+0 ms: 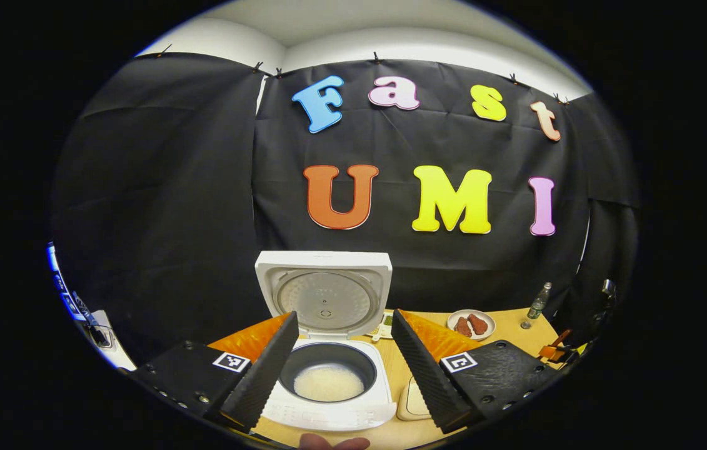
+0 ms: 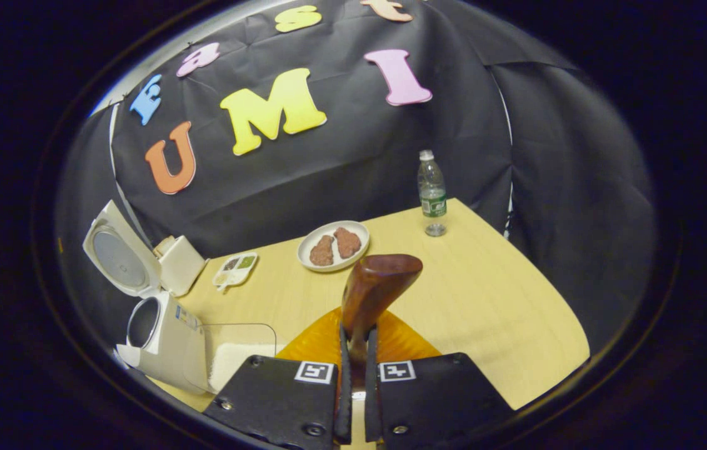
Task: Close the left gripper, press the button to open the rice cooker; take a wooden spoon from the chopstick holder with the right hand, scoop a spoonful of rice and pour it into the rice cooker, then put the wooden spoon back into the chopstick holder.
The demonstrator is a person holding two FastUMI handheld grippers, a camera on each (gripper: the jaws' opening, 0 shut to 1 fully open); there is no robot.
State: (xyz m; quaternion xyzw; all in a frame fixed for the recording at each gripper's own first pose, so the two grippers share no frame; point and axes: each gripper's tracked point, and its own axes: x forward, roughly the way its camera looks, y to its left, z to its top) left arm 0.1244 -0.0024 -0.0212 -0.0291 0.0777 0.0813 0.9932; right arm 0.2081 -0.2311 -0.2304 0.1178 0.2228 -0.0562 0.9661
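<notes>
The white rice cooker [image 1: 328, 409] stands on the table with its lid [image 1: 325, 294] swung up. White rice lies in the bottom of its dark inner pot [image 1: 328, 381]. My left gripper [image 1: 344, 315] hovers just above and in front of the cooker, open wide, with nothing between its fingers. My right gripper [image 2: 356, 334] is shut on a brown wooden spoon [image 2: 378, 284], whose broad end rises past the fingertips over the wooden table [image 2: 491, 294]. The right gripper view has the open cooker [image 2: 162, 340] far to the left, beside a clear container of rice [image 2: 234, 356].
A white plate with two brown pieces of food [image 2: 333, 245] sits mid-table, a small sauce dish [image 2: 235, 270] to its left. A water bottle [image 2: 431, 190] stands at the back edge. A white boxy container [image 2: 181, 262] sits behind the cooker. A fingertip [image 1: 334, 442] shows below the cooker.
</notes>
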